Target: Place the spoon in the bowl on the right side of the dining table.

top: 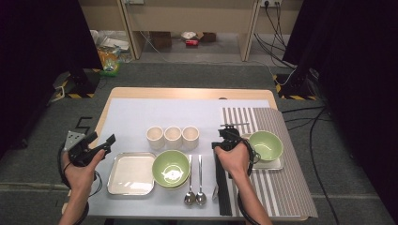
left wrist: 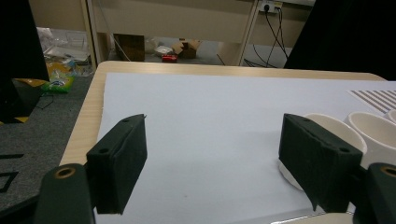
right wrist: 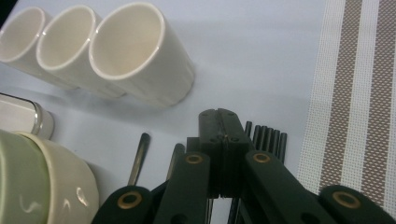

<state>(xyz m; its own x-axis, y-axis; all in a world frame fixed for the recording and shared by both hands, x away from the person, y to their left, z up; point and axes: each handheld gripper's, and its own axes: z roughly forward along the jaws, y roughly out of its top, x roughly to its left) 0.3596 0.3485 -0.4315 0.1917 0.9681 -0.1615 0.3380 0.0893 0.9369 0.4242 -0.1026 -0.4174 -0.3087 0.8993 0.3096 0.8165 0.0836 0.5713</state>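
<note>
At centre right of the high view, the right gripper [top: 228, 135], jaws pressed together on nothing, hovers above the bundle of black chopsticks [top: 222, 185] lying beside the striped woven placemat [top: 281, 187]. The left gripper [top: 96, 143], jaws wide apart, hangs at the left edge, near three cream ceramic cups [top: 172, 137].

Three cameras on your table: one overhead, one on each gripper.

Your high view looks forward and down from 6 o'clock. Your left gripper view faces 12 o'clock, low across the table [left wrist: 224, 121]. Your right gripper view sits very close, probably steeply downward; all three share the cups [top: 172, 137].
</note>
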